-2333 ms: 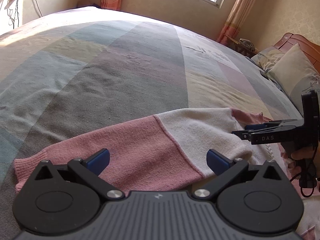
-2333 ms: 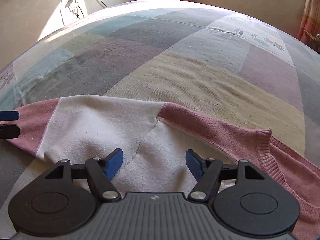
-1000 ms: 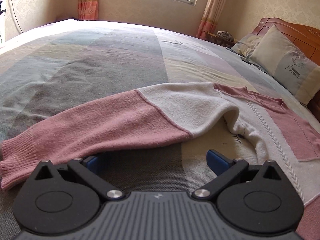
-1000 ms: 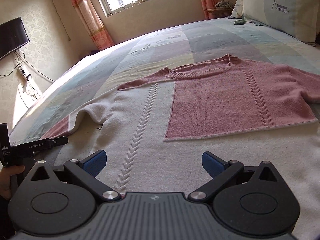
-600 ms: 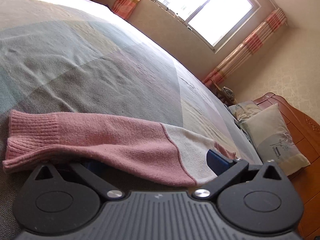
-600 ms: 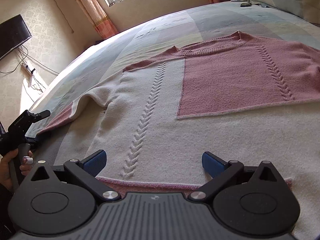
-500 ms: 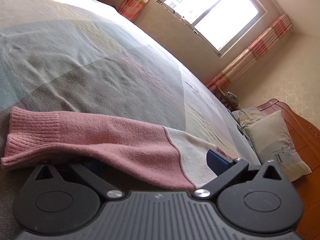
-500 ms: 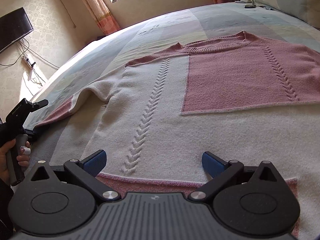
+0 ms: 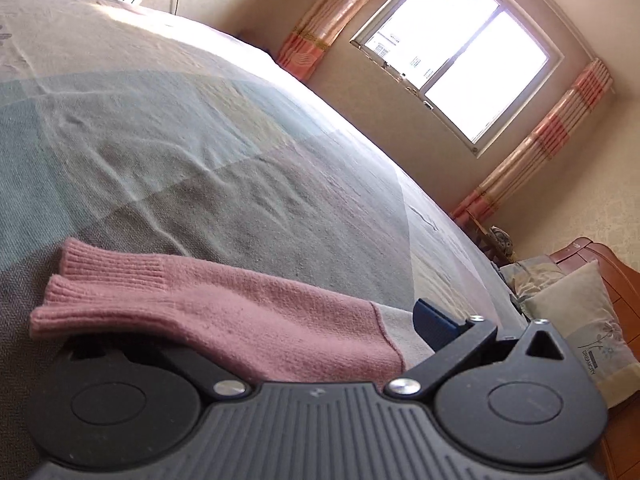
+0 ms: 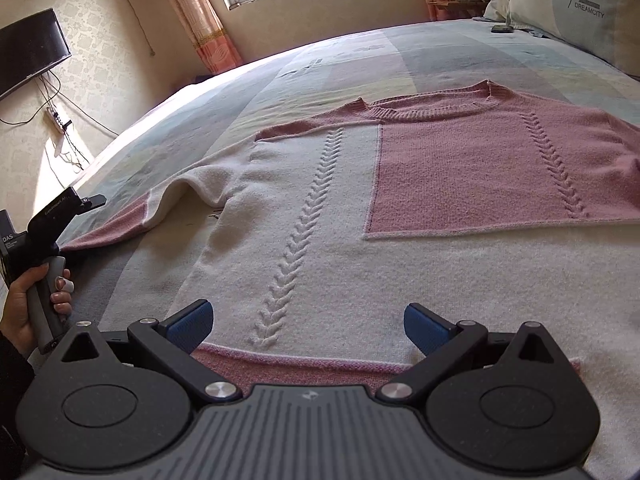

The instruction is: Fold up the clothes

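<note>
Knitwear fills my left wrist view: the sweater's pink sleeve [image 9: 208,316] lies across the bedspread [image 9: 200,152], draped over the left gripper [image 9: 280,340]. Its jaws stand wide; one blue pad [image 9: 434,322] shows, the other is hidden under the sleeve, so I cannot tell whether it touches the knit. Soft and limp, the sleeve will sag wherever it is unsupported; I judge the ribbed cuff [image 9: 108,280] the firmest hold.

From the right wrist view, the sweater [image 10: 340,240] lies spread flat on the bed, front up, collar toward the pillow [image 10: 580,4]. The right gripper [image 10: 306,326] hovers at the pink hem [image 10: 296,366], jaws open and empty. A hand [image 10: 28,304] holds the left gripper at the frame's edge. The right sleeve is cut off.
</note>
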